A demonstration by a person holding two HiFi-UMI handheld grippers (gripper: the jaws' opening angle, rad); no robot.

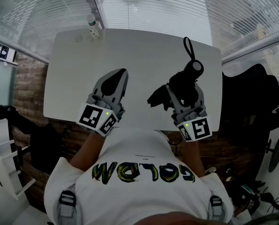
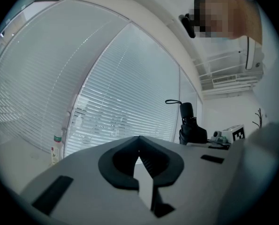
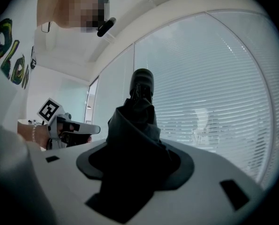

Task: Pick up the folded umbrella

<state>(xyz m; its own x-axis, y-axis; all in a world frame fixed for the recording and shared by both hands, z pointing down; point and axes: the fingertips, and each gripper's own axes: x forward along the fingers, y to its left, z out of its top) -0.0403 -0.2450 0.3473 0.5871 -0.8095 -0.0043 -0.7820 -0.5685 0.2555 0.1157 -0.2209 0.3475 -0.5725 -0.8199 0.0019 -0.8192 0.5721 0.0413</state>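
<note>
Right hand-held gripper (image 1: 184, 92) is clenched on the folded umbrella (image 1: 192, 70). In the right gripper view the black umbrella fabric (image 3: 133, 125) is seen wedged between the two jaws, filling the gap, with the pads pressed on it. The umbrella's handle end (image 3: 142, 82) is pointed away from the gripper, toward the blinds (image 3: 214, 88).

In the head view the umbrella is located over the right part of the white desk (image 1: 144, 55). Its strap loop (image 1: 188, 45) is stretched toward the far edge, and loose canopy fabric is bunched out at the left of the jaws. Whether the umbrella is lifted clear of the desk surface cannot be told.

Left hand-held gripper (image 1: 124, 72) is clenched with nothing in it. In the left gripper view its jaws are seen meeting at the tips (image 2: 139, 138), and no object is caught between them. It is held over the desk's middle-left, well apart from the umbrella. The umbrella (image 2: 190, 125) is also seen from that view, off to the right, with the loop (image 2: 173, 101) sticking out.

A small bottle (image 1: 93, 26) is stood at the far left corner of the desk, near the blinds. A black chair (image 1: 252, 97) is placed just beside the desk's right edge.
</note>
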